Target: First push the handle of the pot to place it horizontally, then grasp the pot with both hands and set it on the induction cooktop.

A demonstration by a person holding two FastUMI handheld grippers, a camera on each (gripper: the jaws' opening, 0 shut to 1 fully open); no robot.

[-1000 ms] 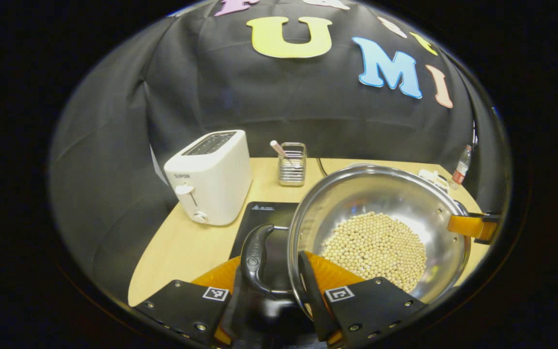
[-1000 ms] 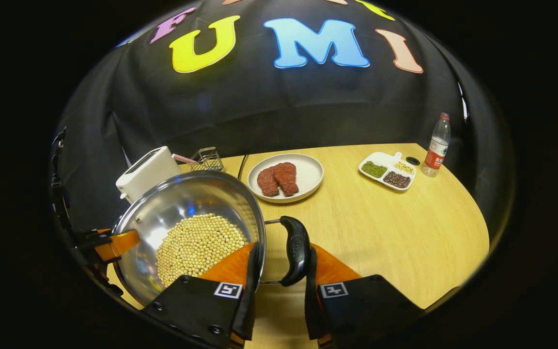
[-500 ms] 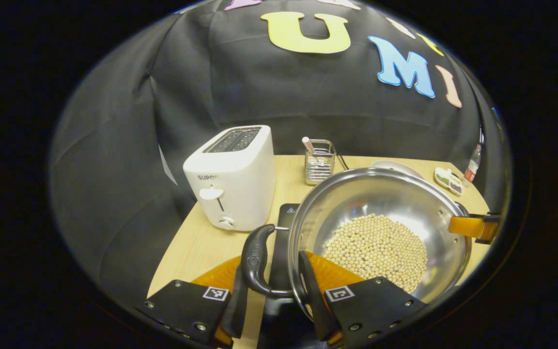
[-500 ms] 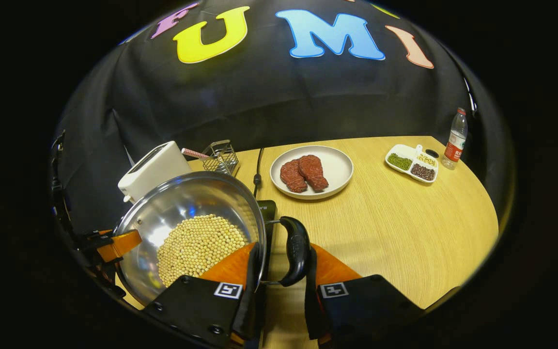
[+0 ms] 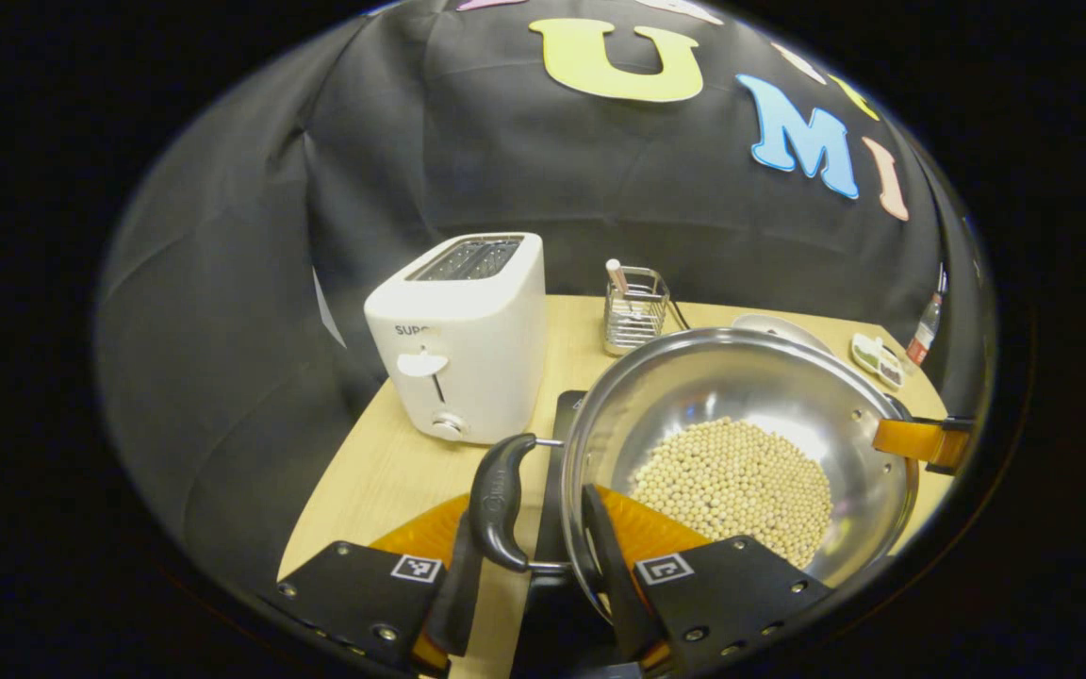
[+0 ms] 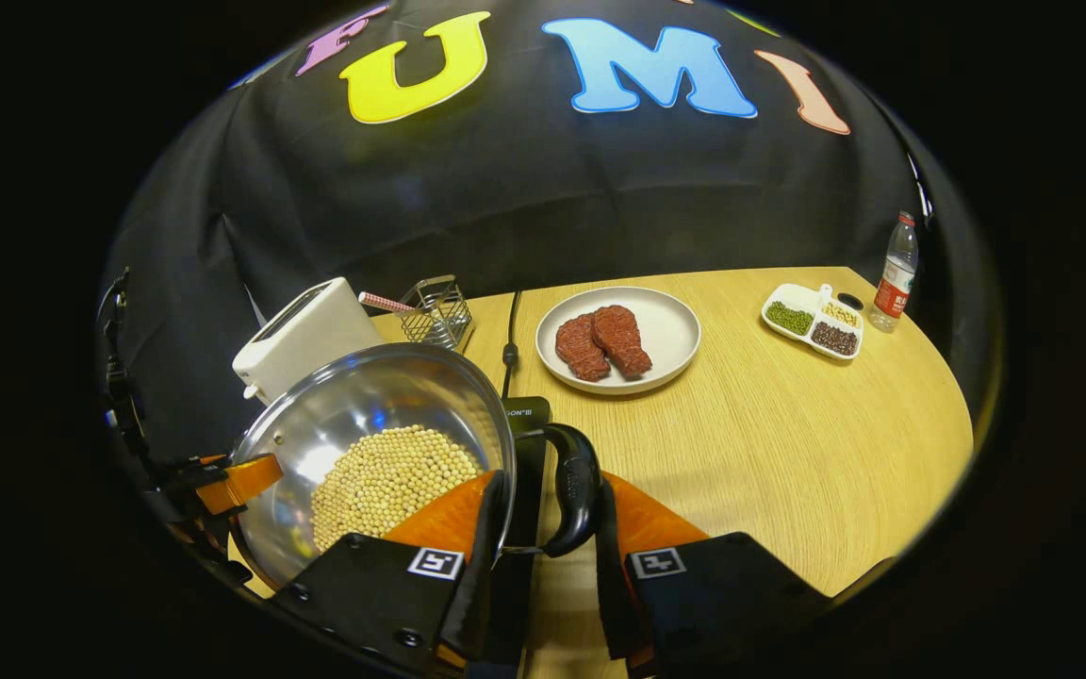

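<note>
Right gripper view: steak plate [image 6: 670,321]

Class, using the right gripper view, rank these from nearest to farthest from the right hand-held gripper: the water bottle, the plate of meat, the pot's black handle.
1. The pot's black handle, between the fingers of the right hand-held gripper.
2. The plate of meat, mid-table, ahead and slightly right.
3. The water bottle, at the far right edge of the table.

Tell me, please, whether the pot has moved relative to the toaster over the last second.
Yes. The pot, held by both grippers, has come nearer the toaster, which looms larger, and sits further over the induction cooktop.
</note>
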